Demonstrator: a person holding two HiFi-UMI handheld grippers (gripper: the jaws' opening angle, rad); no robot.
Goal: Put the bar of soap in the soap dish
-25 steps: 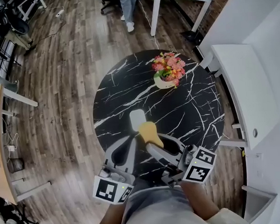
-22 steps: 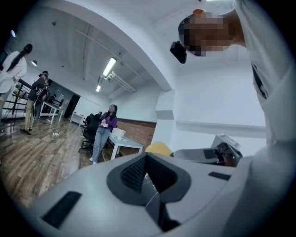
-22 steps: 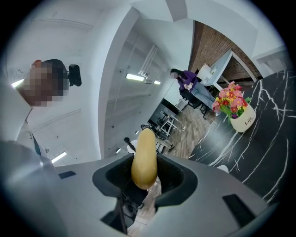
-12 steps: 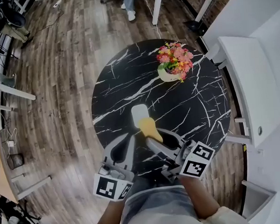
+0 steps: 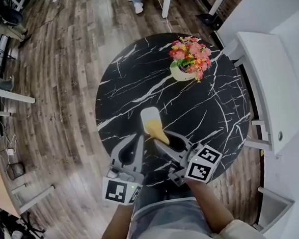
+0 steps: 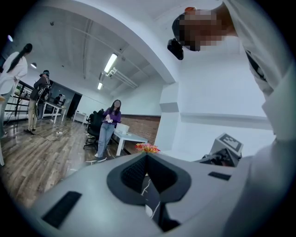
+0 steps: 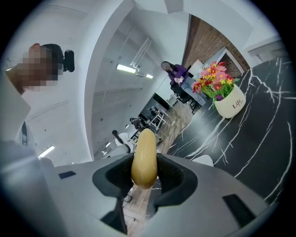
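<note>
A yellow bar of soap [image 5: 156,130] is clamped between the jaws of my right gripper [image 5: 158,139] and held just above the black marble table [image 5: 122,87]. In the head view its far end overlaps the near edge of the white soap dish [image 5: 149,114]. The right gripper view shows the soap [image 7: 144,157] standing up between the jaws of the right gripper [image 7: 144,163], with part of the white dish [image 7: 204,160] behind them. My left gripper [image 5: 139,141] hovers just left of the soap. Its jaws meet with nothing between them [image 6: 147,158].
A cream pot of pink and red flowers [image 5: 189,60] stands at the table's far right. A white cabinet [image 5: 267,93] runs along the right side. Wooden floor surrounds the table, with a white desk and a person's feet [image 5: 137,2] beyond it.
My right gripper has carried the soap a little forward, so its far end now overlaps the dish's near edge. The left gripper stayed alongside, still shut.
</note>
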